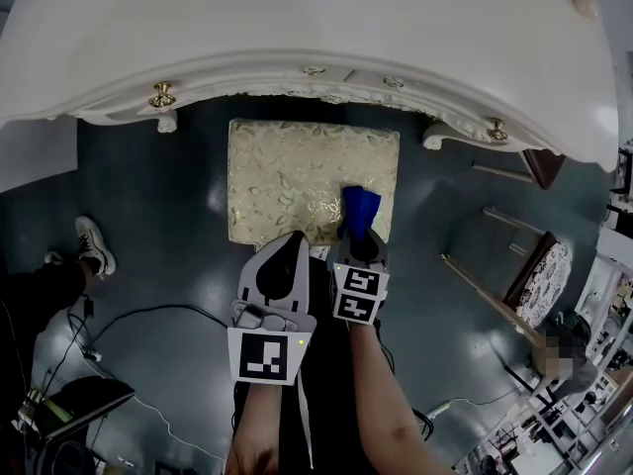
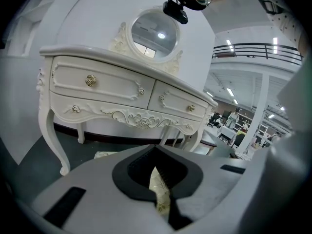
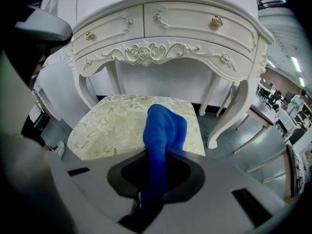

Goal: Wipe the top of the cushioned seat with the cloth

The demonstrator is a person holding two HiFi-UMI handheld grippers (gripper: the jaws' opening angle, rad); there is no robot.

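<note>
Right hand-held gripper [image 3: 161, 155] is clamped shut on one end of the blue cloth [image 3: 165, 126]. The rest of the cloth pokes out in front as a narrow bunched-up roll over the near right part of the seat [image 3: 117, 123]. I can't tell for sure whether it's actually pressing on the fabric. Left hand-held gripper [image 2: 156, 149] has its jaws together with nothing in them, and it hangs over the seat's near edge.

Stuff I'd worry about:
- The cloth is rolled up, so only a thin strip would wipe. It'd be easy to leave bare streaks unless it flattens out.
- The seat cover looks embossed and grippy. Dragging could tug the cloth out of the jaws, since only its end is pinched.
- Nothing is steadying the seat, so a firm push might scoot it across the floor.
- The seat's far edge sits right by the white table [image 3: 165, 28], and a long forward stroke could knock the carved front.
</note>
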